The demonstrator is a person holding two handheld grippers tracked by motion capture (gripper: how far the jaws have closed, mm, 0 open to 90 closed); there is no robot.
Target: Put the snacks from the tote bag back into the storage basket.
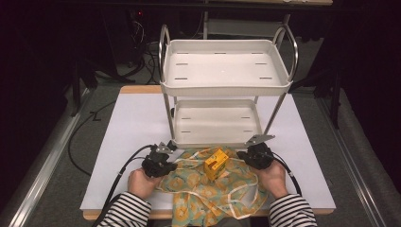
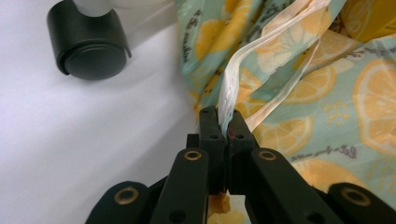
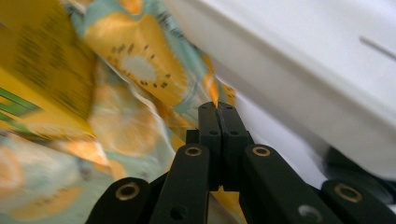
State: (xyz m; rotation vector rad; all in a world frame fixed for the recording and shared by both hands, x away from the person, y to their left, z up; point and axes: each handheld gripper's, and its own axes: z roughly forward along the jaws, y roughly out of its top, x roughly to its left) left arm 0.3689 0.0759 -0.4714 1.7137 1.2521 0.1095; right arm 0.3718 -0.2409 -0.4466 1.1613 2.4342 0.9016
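A teal cloth with a lemon print (image 1: 213,194) lies crumpled at the table's front, and a small yellow box (image 1: 216,164) stands on it. My left gripper (image 1: 172,166) is at the cloth's left edge. In the left gripper view its jaws (image 2: 223,116) are shut on the pale ribbon trim (image 2: 233,79) of the cloth (image 2: 327,84). My right gripper (image 1: 242,156) is at the cloth's right edge, close under the cart. Its jaws (image 3: 217,109) are shut on a fold of the cloth (image 3: 140,56), with the yellow box (image 3: 32,70) blurred at the left.
A white two-shelf cart (image 1: 222,85) stands on the white table board (image 1: 127,127) just behind the cloth. Its lower tray (image 3: 303,60) hangs right over my right gripper. A black caster (image 2: 88,44) sits near my left gripper. Cables lie on the floor at the left.
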